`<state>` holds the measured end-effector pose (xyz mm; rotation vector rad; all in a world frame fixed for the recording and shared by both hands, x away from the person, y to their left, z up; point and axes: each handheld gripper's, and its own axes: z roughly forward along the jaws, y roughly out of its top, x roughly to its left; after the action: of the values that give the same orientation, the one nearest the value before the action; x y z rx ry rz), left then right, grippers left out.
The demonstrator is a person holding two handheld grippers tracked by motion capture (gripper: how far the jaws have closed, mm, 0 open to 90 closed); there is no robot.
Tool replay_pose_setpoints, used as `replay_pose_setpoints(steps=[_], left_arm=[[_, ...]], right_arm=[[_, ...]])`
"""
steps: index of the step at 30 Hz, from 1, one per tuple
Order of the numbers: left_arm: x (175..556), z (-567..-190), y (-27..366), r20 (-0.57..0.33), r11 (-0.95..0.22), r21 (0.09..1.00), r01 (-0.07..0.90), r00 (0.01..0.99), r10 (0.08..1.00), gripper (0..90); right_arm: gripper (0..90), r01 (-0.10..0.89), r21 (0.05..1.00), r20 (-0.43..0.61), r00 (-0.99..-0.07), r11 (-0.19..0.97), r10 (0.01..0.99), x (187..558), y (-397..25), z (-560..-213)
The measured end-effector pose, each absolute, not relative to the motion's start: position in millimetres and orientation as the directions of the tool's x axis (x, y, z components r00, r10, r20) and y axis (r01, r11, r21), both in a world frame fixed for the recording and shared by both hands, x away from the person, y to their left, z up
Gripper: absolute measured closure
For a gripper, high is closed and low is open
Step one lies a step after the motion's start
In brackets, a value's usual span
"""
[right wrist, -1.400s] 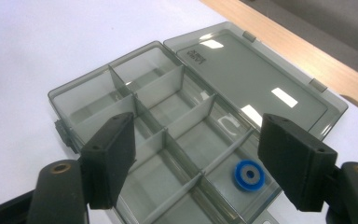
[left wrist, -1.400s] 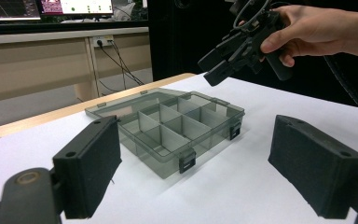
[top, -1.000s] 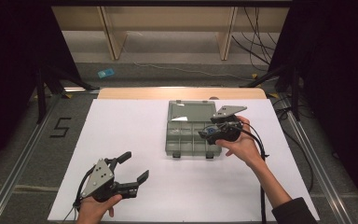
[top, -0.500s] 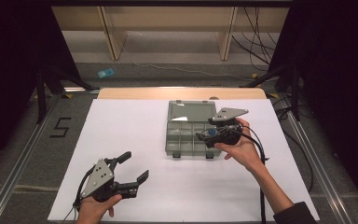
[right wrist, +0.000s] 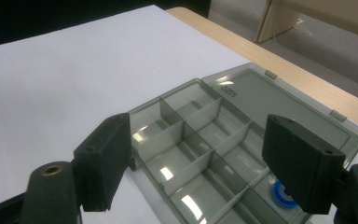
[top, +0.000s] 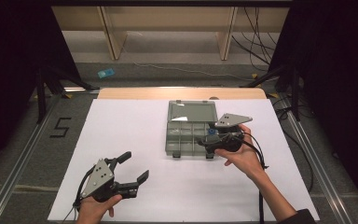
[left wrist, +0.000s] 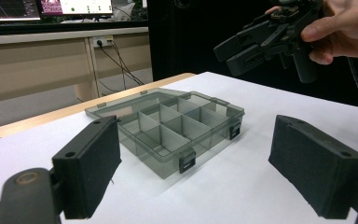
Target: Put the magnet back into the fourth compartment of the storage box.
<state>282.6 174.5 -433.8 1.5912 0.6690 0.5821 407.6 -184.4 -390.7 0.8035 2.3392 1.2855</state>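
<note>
Compartment box (top: pixel 190 132), lid open flat away from person, latches nearest

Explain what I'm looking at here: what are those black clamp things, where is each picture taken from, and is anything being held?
No robot: a person holds a two-jaw gripper in each hand. The high view looks down on a white table. The left gripper sits near the front edge, jaws wide open and empty. The right gripper is over the right part of an open, smoky compartment box, jaws also open and empty. The other two pictures come from cameras riding on each gripper, looking along its black jaws. In the right gripper view, a small blue ring lies in one compartment, partly hidden by a jaw.
</note>
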Motion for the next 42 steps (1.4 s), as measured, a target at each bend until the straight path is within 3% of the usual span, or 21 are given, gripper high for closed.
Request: replay_pose_setpoints(steps=[42], left_arm=[[282.9, -433.7, 174.1, 0.000, -0.086, 0.993, 0.085, 0.708, 0.706, 15.9]], right_arm=[[23.5, 0.272, 0.905, 0.013, -0.786, 0.327, 0.617, 373.5, -193.8, -400.5]])
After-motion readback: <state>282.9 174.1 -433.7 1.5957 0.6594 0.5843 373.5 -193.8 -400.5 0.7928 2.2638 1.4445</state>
